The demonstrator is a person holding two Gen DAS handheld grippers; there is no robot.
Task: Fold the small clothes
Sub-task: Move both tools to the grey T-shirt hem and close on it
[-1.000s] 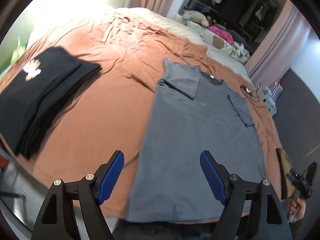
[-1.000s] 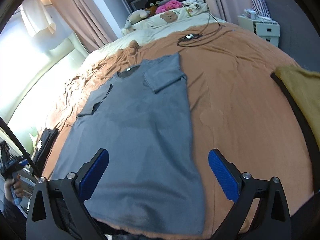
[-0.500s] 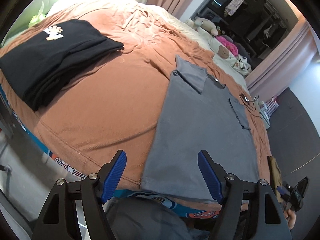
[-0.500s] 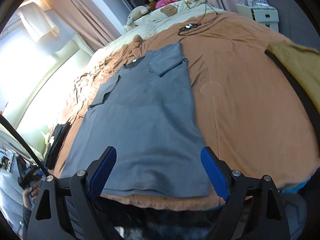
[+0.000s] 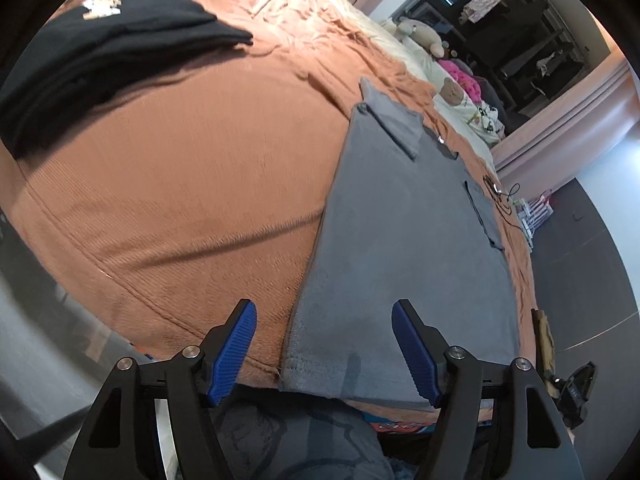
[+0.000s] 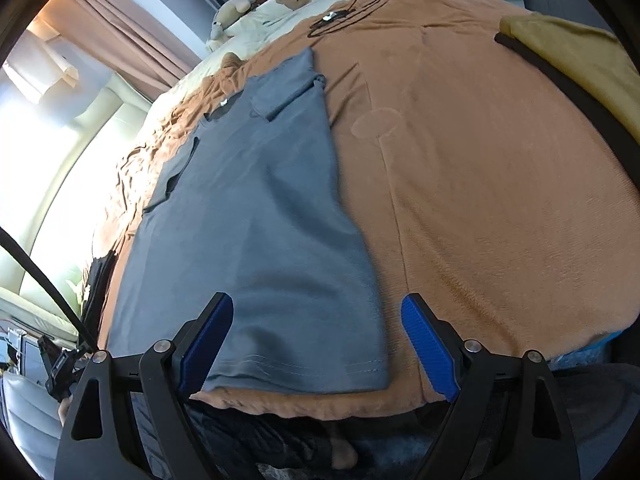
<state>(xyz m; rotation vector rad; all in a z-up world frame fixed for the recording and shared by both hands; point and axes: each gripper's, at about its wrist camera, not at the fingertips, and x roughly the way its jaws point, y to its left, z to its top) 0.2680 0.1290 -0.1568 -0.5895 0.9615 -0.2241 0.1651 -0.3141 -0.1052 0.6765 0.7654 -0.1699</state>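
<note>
A grey T-shirt [image 5: 404,240] [image 6: 256,220] lies flat on the orange bedspread [image 5: 180,200], both sleeves folded inward, hem at the bed's near edge. My left gripper [image 5: 325,334] hovers over the shirt's near left hem corner; its jaws are closing, with the corner between the blue pads but untouched. My right gripper [image 6: 318,330] hangs open above the near right hem corner, the pads apart from the cloth.
A folded black garment [image 5: 92,52] with a white print lies at the far left of the bed. A mustard cloth [image 6: 580,60] lies at the right edge. A cable and small device [image 6: 336,16] lie beyond the shirt, near pillows and plush toys [image 5: 420,32].
Both grippers have sunk toward the bed's near edge and now frame the shirt's hem corners. The left jaws stand narrower than before. The shirt has not moved.
</note>
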